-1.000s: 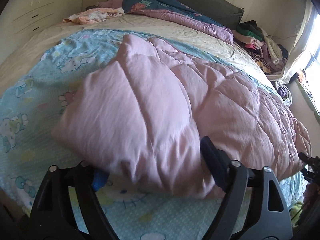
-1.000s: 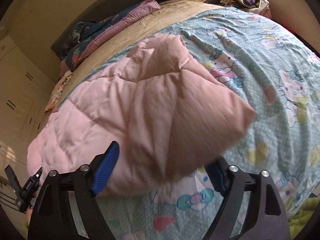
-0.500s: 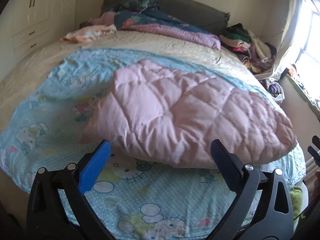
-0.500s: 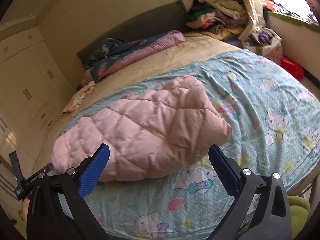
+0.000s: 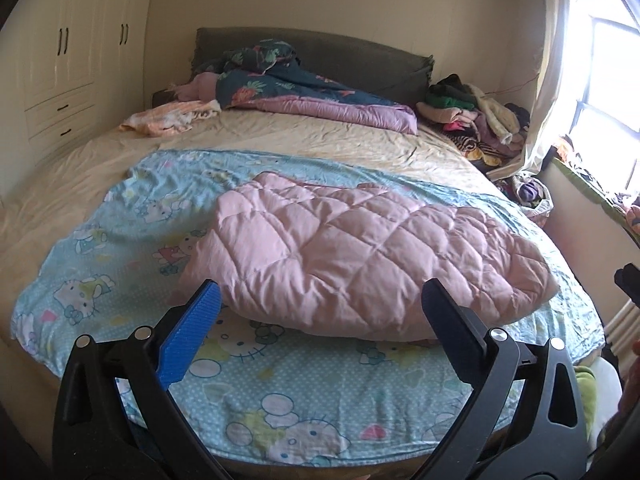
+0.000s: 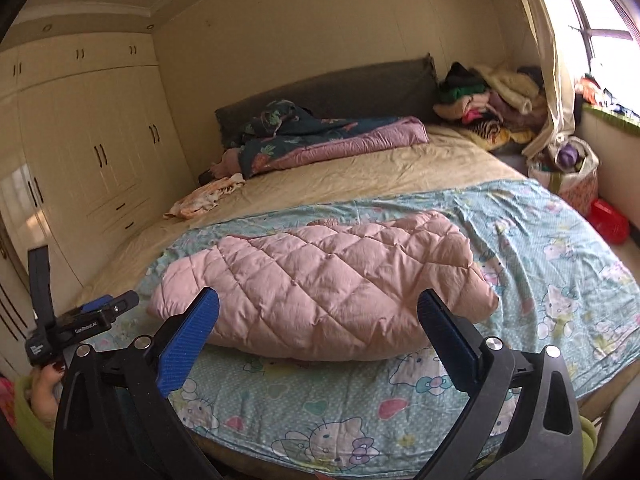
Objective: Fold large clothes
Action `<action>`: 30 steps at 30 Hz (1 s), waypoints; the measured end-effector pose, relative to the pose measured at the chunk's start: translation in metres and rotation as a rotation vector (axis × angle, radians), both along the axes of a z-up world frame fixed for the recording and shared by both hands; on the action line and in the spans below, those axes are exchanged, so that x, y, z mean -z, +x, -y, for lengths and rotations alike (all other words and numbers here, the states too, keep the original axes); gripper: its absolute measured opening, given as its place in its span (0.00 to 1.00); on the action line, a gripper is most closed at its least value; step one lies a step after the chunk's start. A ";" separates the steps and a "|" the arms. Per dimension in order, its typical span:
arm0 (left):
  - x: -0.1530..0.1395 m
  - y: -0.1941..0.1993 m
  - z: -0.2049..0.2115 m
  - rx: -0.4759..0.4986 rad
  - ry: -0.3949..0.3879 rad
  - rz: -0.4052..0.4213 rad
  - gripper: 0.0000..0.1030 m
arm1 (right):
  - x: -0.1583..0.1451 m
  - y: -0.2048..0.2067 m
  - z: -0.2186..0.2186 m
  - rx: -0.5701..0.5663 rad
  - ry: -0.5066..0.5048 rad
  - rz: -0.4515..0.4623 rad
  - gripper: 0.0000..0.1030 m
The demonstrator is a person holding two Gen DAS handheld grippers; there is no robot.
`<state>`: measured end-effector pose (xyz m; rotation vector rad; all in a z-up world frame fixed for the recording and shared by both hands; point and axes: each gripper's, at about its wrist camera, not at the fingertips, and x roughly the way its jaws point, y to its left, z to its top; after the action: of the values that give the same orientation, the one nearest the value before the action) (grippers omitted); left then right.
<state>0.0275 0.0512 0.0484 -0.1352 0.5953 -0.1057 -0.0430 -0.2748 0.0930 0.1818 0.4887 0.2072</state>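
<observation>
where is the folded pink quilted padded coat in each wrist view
Left wrist: the pink quilted padded coat lies centre to right of frame on the blue cartoon-print sheet.
Right wrist: it lies centre to left of frame.
Shared landmark: the dark grey headboard at the bed's far end.

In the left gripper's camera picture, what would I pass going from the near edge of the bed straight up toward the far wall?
Left gripper → cartoon-cat sheet → pink quilted garment → beige sheet → dark floral quilt with purple lining → grey headboard.
</observation>
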 end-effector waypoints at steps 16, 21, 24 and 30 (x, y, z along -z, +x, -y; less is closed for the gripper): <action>0.045 -0.032 0.045 0.065 0.043 -0.049 0.91 | 0.070 -0.008 -0.034 0.056 -0.093 -0.141 0.96; 0.047 -0.030 0.048 0.068 0.049 -0.055 0.91 | 0.073 -0.005 -0.037 0.048 -0.092 -0.150 0.96; 0.046 -0.030 0.047 0.058 0.043 -0.053 0.91 | 0.074 -0.003 -0.038 0.042 -0.094 -0.157 0.96; 0.047 -0.029 0.050 0.065 0.060 -0.054 0.91 | 0.075 -0.002 -0.040 0.030 -0.096 -0.163 0.96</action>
<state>-0.0019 0.0012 0.0016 -0.0603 0.6563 -0.1472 -0.0455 -0.2343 0.0179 0.1122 0.6558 0.1392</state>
